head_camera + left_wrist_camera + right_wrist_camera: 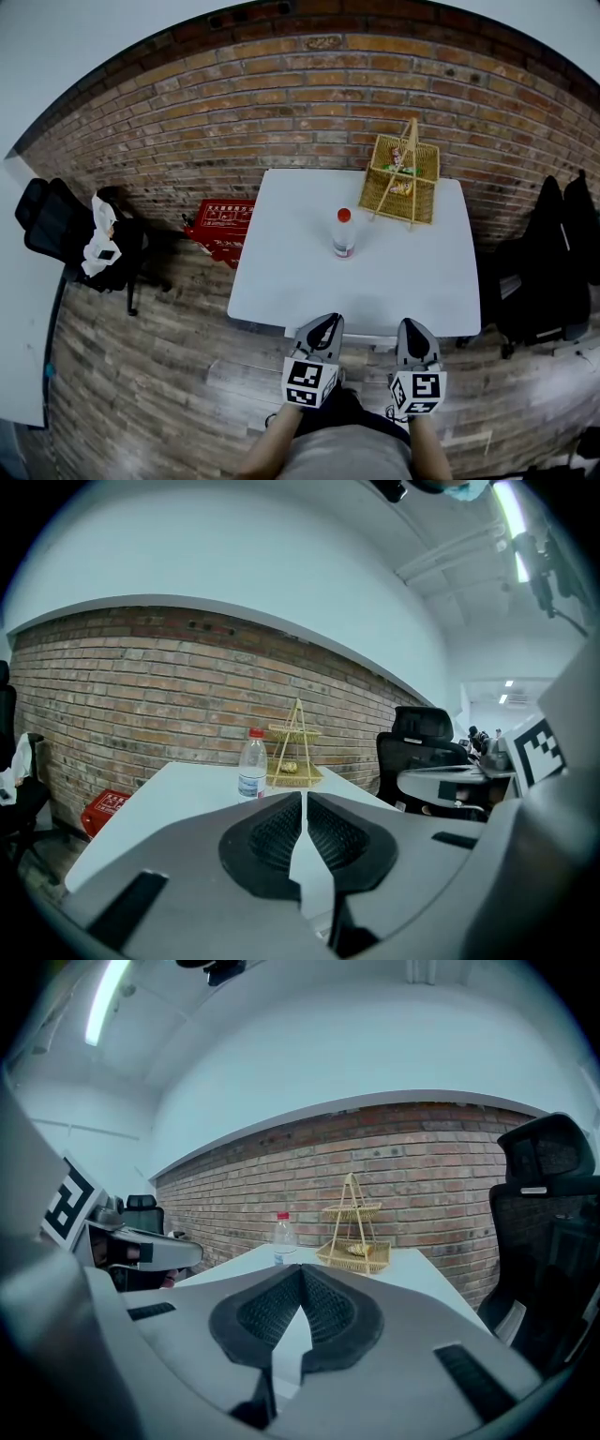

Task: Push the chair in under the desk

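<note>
A white desk [300,281] stands against a brick wall. One black office chair [66,234], draped with a white cloth, sits off to the desk's left, well clear of it. A second black chair [553,272] stands close beside the desk's right end; the right gripper view shows it as a tall back [548,1232]. My left gripper [328,325] and right gripper [413,328] hover side by side over the desk's near edge. Both are shut with nothing between the pads [281,832], and neither touches a chair.
On the desk stand a clear water bottle [344,233] with a red cap and a wicker two-tier basket [403,178] at the back right. A red box [220,225] lies on the wooden floor by the wall, left of the desk.
</note>
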Demonstrator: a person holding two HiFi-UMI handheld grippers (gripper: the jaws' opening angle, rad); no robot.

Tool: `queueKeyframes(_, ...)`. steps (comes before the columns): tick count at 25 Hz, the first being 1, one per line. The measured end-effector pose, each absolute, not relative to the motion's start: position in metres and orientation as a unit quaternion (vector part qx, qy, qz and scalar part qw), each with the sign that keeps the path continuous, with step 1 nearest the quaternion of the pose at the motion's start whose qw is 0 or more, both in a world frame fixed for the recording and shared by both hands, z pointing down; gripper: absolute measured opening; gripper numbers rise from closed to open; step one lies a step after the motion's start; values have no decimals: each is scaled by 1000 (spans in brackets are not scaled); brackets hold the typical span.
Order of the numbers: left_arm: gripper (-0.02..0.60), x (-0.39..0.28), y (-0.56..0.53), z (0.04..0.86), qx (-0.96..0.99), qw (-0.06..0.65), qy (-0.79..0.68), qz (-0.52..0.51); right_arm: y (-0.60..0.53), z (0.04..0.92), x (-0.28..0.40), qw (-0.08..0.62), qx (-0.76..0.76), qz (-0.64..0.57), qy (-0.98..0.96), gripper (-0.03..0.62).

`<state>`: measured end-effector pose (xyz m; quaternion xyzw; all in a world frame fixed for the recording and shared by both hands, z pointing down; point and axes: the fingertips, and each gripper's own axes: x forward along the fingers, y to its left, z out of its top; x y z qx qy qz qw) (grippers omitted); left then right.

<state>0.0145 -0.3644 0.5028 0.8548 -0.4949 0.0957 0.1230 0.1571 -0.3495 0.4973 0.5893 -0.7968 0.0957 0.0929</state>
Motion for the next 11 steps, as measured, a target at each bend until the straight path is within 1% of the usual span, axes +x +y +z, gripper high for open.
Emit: queueKeyframes(11,31,15,-366,508,854,126,-494,104,-353,500,157,93,586,98,-799,15)
